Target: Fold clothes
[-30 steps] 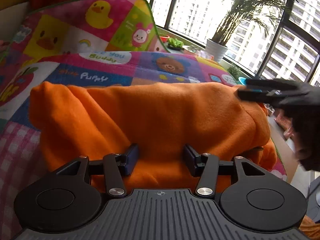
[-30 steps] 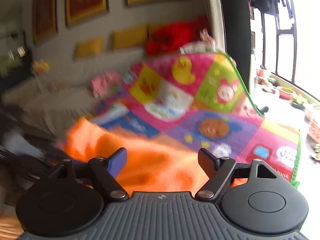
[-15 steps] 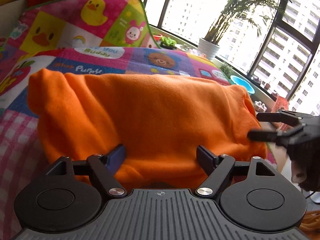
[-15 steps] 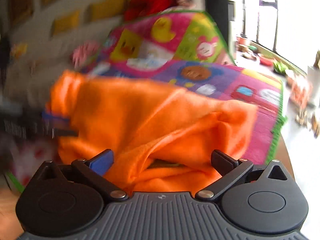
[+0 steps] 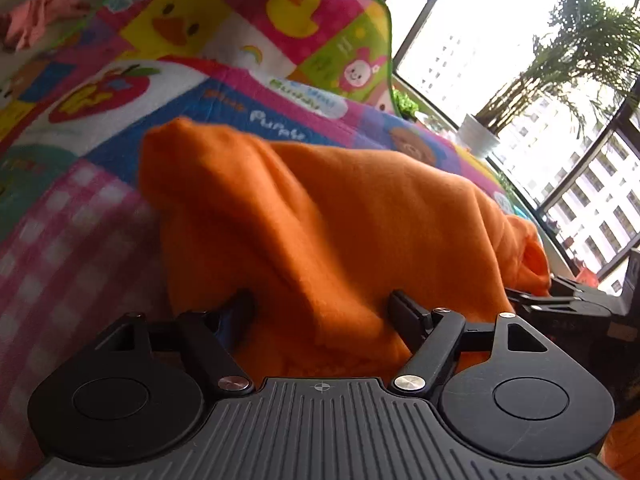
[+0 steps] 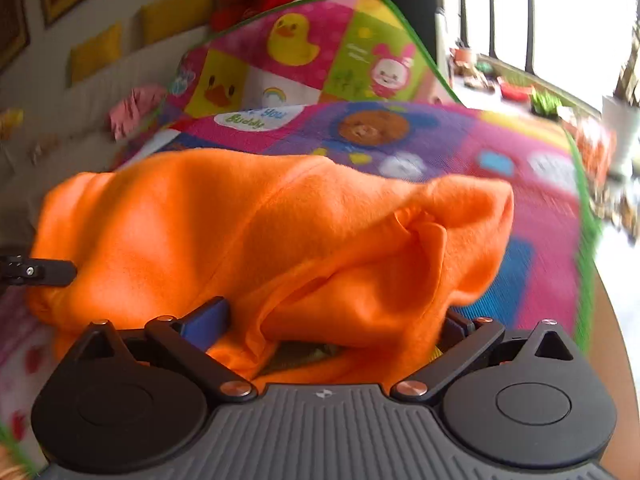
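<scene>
fleece, by the look of it — the orange garment has a thick, napped surface that slumps into fat rounded folds rather than sharp creases, so i judge it soft, light and limp, with enough bulk that layers will spring back a little unless pressed flat. it lies bunched on the bright patchwork play mat, filling the middle of both wrist views, its far edge humped up toward 11 o'clock in the left view and a loose lobe sagging toward 3 o'clock in the right view. the left gripper has its fingers spread apart with a ridge of orange cloth rising between them; the cloth sits in the gap but the pads are not pinched onto it. the right gripper is spread wider, straddling the near hem where layers gape and a darker lining shows at 6 o'clock. in the left view the right gripper appears at 3 o'clock, close against the garment's end. cloth like this is not slippery but it is bulky — a hold is best taken on a single hem edge or a corner, not a mid-panel wad, or the fold will drag extra layers. a potted plant stands by the window, well clear.
</scene>
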Demonstrator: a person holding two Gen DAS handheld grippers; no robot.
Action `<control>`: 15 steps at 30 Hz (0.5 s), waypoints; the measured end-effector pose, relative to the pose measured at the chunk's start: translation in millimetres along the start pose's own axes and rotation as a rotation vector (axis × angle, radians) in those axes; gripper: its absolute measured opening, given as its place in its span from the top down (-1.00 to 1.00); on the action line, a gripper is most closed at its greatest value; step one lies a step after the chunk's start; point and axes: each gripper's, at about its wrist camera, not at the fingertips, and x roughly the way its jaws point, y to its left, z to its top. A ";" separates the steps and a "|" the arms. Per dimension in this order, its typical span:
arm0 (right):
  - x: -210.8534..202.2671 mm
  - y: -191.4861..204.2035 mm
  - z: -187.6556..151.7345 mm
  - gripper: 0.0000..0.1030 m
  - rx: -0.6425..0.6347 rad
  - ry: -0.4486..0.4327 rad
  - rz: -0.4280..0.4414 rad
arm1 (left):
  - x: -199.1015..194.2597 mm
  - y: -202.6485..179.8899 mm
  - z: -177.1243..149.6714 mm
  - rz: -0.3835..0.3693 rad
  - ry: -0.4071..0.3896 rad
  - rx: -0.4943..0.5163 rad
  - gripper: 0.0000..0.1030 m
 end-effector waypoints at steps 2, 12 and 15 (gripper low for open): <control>14.4 -0.2 16.5 -0.98 -0.029 -0.010 -0.014 | 9.5 3.0 11.9 0.006 -0.011 -0.024 -0.52; 55.3 -13.2 46.0 -1.00 -0.099 -0.043 0.007 | 29.9 -2.8 21.8 0.024 -0.046 0.012 -0.61; 56.6 -15.4 46.1 -1.00 -0.087 -0.037 0.019 | 28.5 -3.0 18.1 0.022 -0.060 0.014 -0.61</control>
